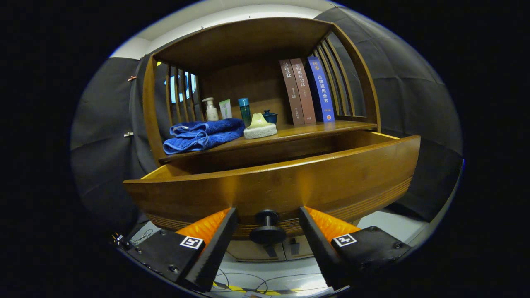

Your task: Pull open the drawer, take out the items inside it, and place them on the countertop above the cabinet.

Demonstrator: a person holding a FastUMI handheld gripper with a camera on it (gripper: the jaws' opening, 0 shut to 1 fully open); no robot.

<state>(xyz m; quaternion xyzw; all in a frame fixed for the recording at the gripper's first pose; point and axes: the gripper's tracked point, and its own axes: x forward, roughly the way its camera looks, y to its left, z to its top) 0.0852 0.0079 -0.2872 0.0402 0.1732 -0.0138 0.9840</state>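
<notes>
The drawer [273, 182] stands pulled out from the cabinet, its curved wooden front right in front of the gripper [268, 223], and the round dark knob [267, 229] sits dead centre between the two fingers, with a clear gap showing on either side of it. So the jaws are spread, flanking the knob but not pressing on it; neither finger looks to be touching. The drawer's long axis runs crosswise to the fingers, left to right, and its open mouth lies above and beyond the front panel, away from the fingertips. From this low angle the front panel hides the drawer's floor, so what is inside cannot be told. The gripper sits level, low, square to the drawer face and pointing straight at it. Everything turns on that one relation: the contents lie up and over the front edge, so the next reach would, by my reading, call for the gripper to back off the knob, lift above the rim and tip down into the cavity. Beyond the drawer, the countertop [314, 129] runs across just behind and above the opening, and it is already busy: a folded blue towel [203, 134] on the left, a pale sponge-like block [260, 129] beside it, small bottles [227, 109] behind, three books [308, 91] leaning at the right. The barest stretch lies between the block and the books.
</notes>
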